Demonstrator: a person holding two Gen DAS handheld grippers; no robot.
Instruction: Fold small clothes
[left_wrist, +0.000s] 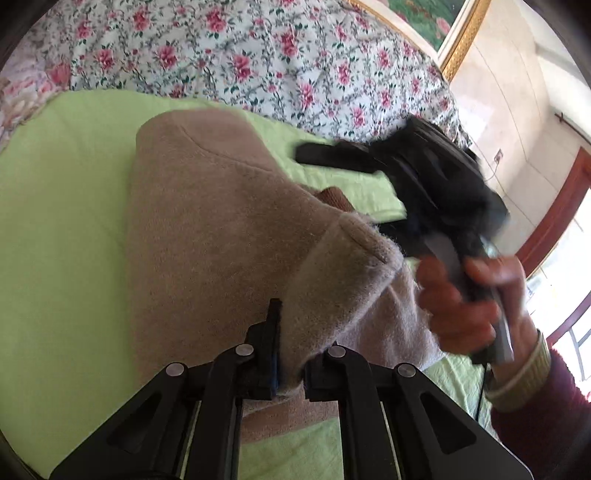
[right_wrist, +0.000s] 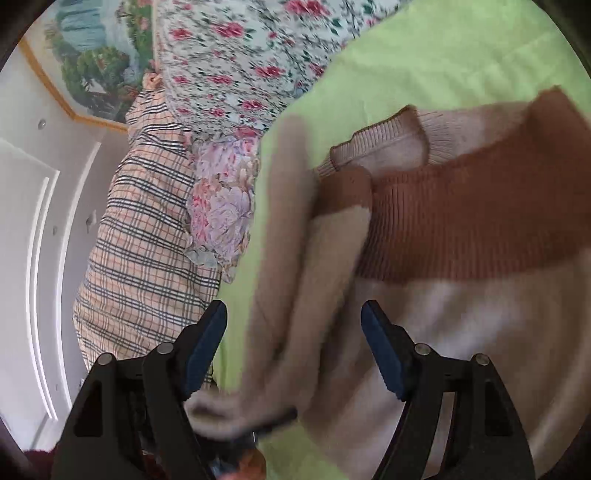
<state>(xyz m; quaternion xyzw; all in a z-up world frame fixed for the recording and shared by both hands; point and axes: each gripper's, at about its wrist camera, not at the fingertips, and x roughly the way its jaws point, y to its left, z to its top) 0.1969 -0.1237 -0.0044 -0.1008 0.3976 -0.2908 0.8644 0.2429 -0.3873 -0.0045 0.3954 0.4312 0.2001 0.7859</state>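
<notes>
On the lime-green bedsheet lies the fuzzy beige-and-rust knitted sweater, its ribbed round collar turned toward the flowered quilt. The left gripper has its jaws pinched on a thick fold of the beige fabric and lifts it off the sheet, likely to carry that side of the garment across the body as a fold. The raised part hangs in a soft, rounded drape, so the knit looks thick, limp and likely to slump once let go.

The right gripper stands wide open with nothing between its blue-padded fingers; it hovers over the sleeve side, probably to catch or smooth the cloth. In the left wrist view it shows as a blurred black shape held by the person's right hand, beside the lifted fold.

The sweater has a broad rust-brown ribbed band across the chest, paler pinkish-beige fleece below, and a hairy nap along its edges. A plaid pillow sits well apart at the bed's head.
</notes>
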